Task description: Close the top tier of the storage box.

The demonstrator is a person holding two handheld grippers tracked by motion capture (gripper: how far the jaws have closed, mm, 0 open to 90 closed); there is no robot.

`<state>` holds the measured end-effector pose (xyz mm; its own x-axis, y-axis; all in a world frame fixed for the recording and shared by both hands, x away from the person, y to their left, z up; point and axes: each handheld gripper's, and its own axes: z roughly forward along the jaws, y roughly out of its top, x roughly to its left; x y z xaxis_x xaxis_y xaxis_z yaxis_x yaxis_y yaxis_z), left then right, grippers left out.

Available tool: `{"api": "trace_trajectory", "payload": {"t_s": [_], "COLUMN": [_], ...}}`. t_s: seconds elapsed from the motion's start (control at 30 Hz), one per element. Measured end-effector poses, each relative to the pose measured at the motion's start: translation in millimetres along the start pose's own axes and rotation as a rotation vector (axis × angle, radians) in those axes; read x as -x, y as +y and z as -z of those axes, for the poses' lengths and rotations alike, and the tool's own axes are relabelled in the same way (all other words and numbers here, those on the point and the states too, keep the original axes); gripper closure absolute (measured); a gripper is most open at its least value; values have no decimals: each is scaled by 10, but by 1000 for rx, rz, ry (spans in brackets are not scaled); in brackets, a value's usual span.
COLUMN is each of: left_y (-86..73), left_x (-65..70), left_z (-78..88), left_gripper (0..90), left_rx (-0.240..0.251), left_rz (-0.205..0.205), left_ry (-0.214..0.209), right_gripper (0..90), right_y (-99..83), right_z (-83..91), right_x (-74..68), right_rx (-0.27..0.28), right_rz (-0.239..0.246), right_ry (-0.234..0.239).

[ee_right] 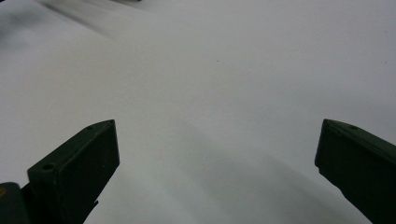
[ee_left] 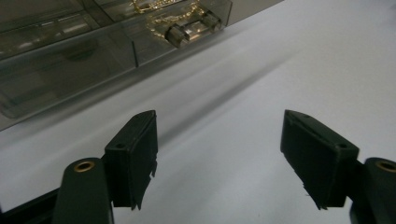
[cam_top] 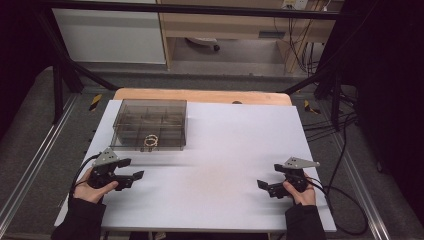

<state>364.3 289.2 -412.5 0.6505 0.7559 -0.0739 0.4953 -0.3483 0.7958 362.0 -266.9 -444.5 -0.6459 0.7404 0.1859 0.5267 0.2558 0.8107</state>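
The box point(cam_top: 150, 125) looks smoky clear glossy plastic; the table point(cam_top: 225, 150) top is smooth matt white, its far edge wood.

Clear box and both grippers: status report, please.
Left gripper open, empty. Right gripper open, empty. Clear box closed, gold jewellery inside. Nothing between.

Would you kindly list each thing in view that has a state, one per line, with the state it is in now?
Left gripper: open, nothing between its jaws, over the bare white table.
Right gripper: open wide, empty, over the table.
Clear compartment box: lid shut, upright at the table's far left.
Gold jewellery: lying inside a front compartment of the box.
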Motion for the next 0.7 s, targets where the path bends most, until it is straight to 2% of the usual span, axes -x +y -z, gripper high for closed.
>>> {"api": "trace_trajectory", "payload": {"t_s": [0.33,0.7], "left_y": [34,63], "left_x": [-56,-115], "left_z": [25,34], "left_gripper": [435,628], "left_rx": [-5,20], "left_rz": [0,-4], "left_ry": [55,115], "right_gripper": [7,6], "right_y": [-3,-6], "right_z": [-3,-2], "right_x": [-3,-3], "right_rx": [-3,-4], "right_rz": [0,-3], "right_ry": [-1,-3]}}
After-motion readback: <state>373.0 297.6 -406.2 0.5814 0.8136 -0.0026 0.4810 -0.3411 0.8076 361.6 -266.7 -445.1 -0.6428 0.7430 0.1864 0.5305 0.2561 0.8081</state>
